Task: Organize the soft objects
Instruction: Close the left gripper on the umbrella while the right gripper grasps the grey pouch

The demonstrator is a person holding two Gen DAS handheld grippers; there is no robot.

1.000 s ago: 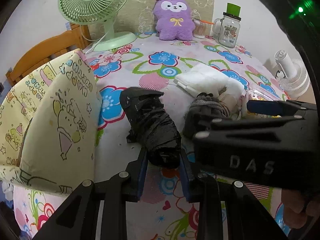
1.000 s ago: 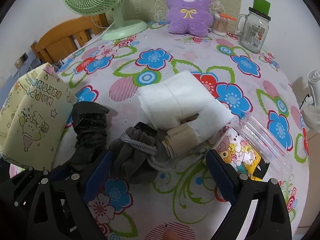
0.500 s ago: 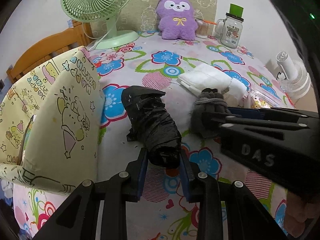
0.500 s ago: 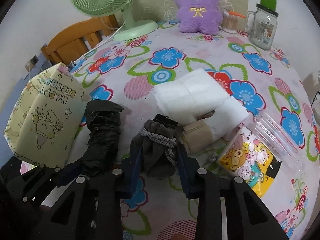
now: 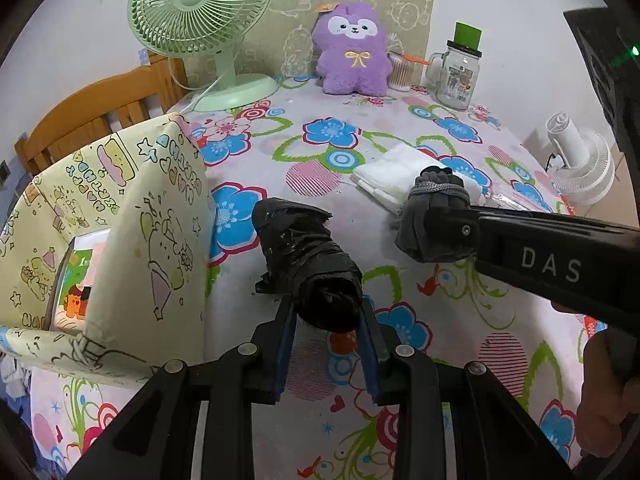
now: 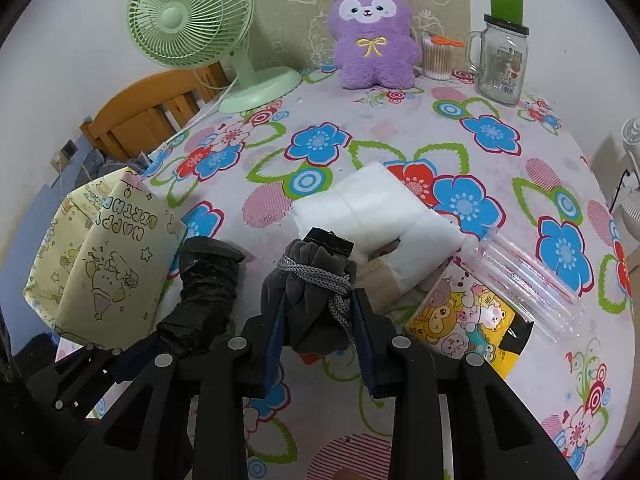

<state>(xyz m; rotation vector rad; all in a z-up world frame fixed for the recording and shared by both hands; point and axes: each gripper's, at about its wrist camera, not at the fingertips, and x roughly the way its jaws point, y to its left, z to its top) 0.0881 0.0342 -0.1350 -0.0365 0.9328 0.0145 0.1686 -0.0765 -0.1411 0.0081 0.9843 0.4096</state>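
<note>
Reading "DAS", the right gripper point(image 5: 436, 232) pinches a grey pouch point(image 6: 316, 292); left gripper point(image 5: 326, 320) clamps a black bundle point(image 5: 308, 264).

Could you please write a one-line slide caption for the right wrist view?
Right claw shut on a grey drawstring pouch, beside the black roll in the left claw.

Bundle point(image 5: 308, 268) between bag point(image 5: 132, 236) and pouch point(image 5: 434, 220)

a home: floral tablecloth point(image 6: 400, 128), plush toy point(image 6: 374, 32), desk fan point(image 6: 192, 16).
</note>
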